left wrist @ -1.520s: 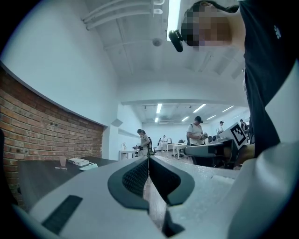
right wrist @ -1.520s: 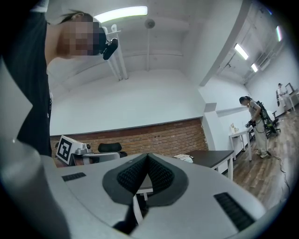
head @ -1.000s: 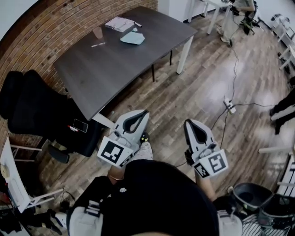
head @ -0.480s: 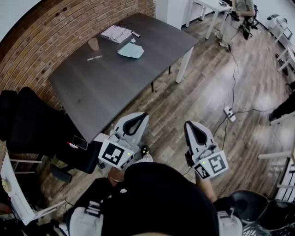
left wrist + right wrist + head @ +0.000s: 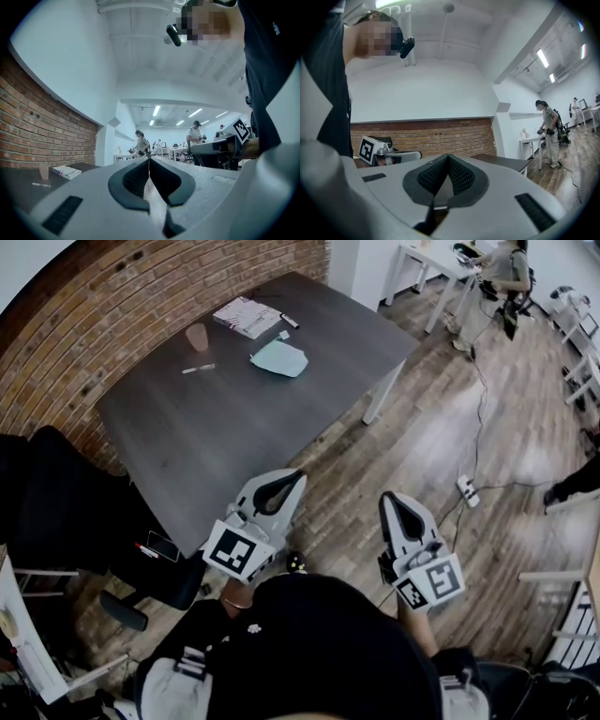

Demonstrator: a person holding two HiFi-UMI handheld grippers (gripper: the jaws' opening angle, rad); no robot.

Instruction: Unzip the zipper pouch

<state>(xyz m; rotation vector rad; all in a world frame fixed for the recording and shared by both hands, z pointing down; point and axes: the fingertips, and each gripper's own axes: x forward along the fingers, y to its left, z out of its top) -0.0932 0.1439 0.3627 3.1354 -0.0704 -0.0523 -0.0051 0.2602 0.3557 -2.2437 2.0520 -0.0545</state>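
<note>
Far across table (image 5: 206, 432): pouch (image 5: 279, 358) lies flat, well apart from both tools | left tool (image 5: 289, 478) pressed together, empty | right tool (image 5: 390, 501) pressed together, empty

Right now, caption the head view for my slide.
Left claw and right claw shut and empty, near the dark table where the pale blue pouch lies untouched.

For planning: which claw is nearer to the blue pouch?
Left. The left claw is by the table edge, short of the pouch; the right claw is farther, over the floor.
</note>
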